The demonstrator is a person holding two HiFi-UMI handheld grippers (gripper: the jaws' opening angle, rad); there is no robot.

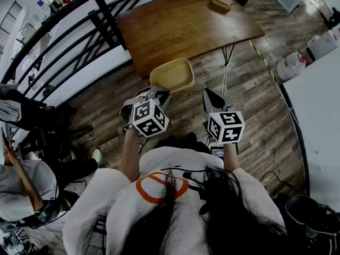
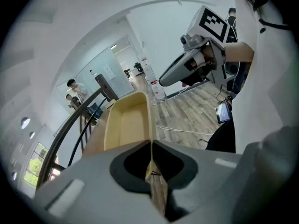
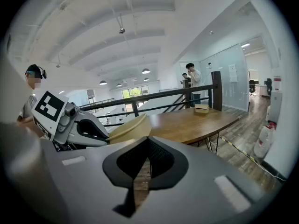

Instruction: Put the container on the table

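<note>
**While the left gripper (image 1: 158,93) pinches its wall, a shallow tan rectangular container (image 1: 171,75) hangs at the near edge of a brown wooden table (image 1: 186,25)**

Where the left gripper view looks along its own jaws, they are closed onto one thin side wall of the container (image 2: 125,122). The wall stands edge-on between the tips, and the open tray stretches away beyond them. From the head view, the container lies mostly over the wood-plank floor (image 1: 249,105), with its far end at the table's near edge. Whether it touches the tabletop cannot be told. In the right gripper view the container (image 3: 131,126) is tilted, with its rim at about tabletop height, just in front of the table (image 3: 191,121).

The right gripper (image 1: 209,94) is just beside the left one, on the container's right and apart from it. Its own view shows the jaws drawn together with nothing between them (image 3: 148,143). Both grey grippers carry a cube with black-and-white square markers.

A small tan box (image 1: 222,0) sits at the table's far end, well apart from the container. A black metal railing (image 1: 101,20) runs along the table's left side. A white plastic jug (image 1: 291,65) stands on the floor to the right.
</note>
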